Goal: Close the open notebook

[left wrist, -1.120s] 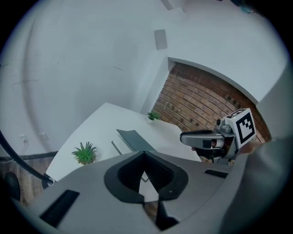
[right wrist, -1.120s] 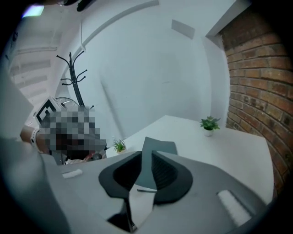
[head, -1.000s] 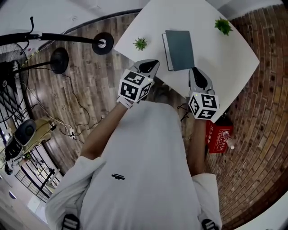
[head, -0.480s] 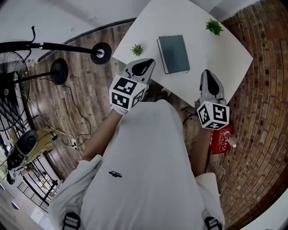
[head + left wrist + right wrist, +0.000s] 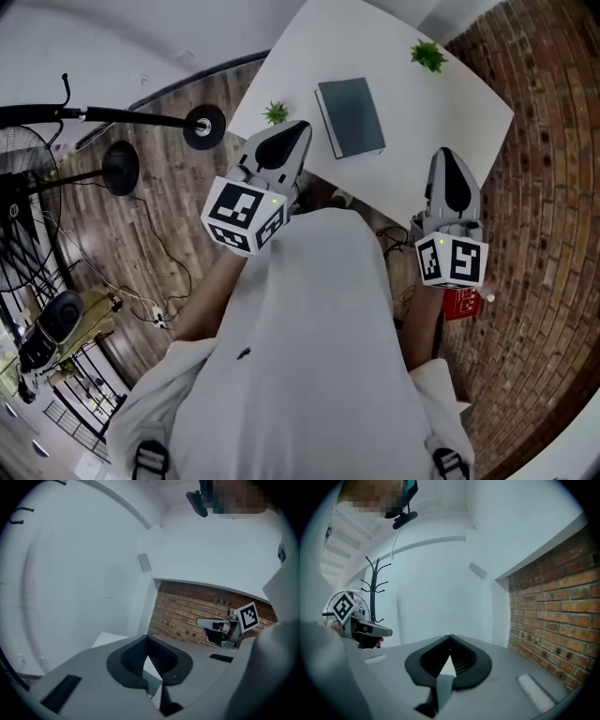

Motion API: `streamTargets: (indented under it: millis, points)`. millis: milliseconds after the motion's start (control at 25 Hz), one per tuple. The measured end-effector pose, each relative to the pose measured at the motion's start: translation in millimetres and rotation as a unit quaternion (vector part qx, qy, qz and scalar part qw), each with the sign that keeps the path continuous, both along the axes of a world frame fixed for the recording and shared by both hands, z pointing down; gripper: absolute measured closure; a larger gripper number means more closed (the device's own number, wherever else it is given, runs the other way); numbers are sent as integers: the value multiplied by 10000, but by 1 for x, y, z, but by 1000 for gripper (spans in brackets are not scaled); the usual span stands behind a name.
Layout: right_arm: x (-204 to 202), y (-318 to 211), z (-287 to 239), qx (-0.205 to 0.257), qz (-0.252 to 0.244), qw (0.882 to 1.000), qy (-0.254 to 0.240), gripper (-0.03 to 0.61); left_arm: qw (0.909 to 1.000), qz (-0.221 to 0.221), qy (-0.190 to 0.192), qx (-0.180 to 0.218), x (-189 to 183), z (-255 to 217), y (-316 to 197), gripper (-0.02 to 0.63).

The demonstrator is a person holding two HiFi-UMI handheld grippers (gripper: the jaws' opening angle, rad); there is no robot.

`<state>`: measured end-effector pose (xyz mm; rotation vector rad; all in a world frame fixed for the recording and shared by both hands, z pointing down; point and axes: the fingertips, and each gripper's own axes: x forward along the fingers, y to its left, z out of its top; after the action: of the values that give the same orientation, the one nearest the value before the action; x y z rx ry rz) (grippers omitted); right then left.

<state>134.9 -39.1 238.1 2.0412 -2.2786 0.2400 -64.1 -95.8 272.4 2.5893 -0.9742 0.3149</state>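
The dark teal notebook (image 5: pixel 350 117) lies closed and flat on the white table (image 5: pixel 450 103). Both grippers hang in the air on the near side of the table, apart from the notebook. My left gripper (image 5: pixel 297 129) is near the table's left corner, its jaws shut with nothing between them. My right gripper (image 5: pixel 446 157) is above the table's near right edge, also shut and empty. In the left gripper view my left gripper (image 5: pixel 148 637) points at a white wall and brick. In the right gripper view the tips of my right gripper (image 5: pixel 450 637) meet against a pale wall.
Two small green plants (image 5: pixel 275 113) (image 5: pixel 428 54) stand on the table, one at each side of the notebook. A black stand with a round base (image 5: pixel 204 127) is on the wooden floor at the left. A red object (image 5: pixel 459 302) lies on the floor by the brick wall.
Both grippers have risen and come back from the table toward the body. The notebook stays closed and has shifted in the picture only with the head's motion.
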Motion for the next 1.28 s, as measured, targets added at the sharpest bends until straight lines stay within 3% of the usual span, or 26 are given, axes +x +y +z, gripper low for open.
streamTargets:
  millis: [640, 1280]
  points:
    - [28, 38, -55, 668, 384, 9964, 341, 568, 9966, -33, 418, 707, 9, -65, 2, 604]
    - [25, 42, -53, 601, 418, 9964, 430, 568, 9961, 188, 451, 738, 24, -69, 2, 604]
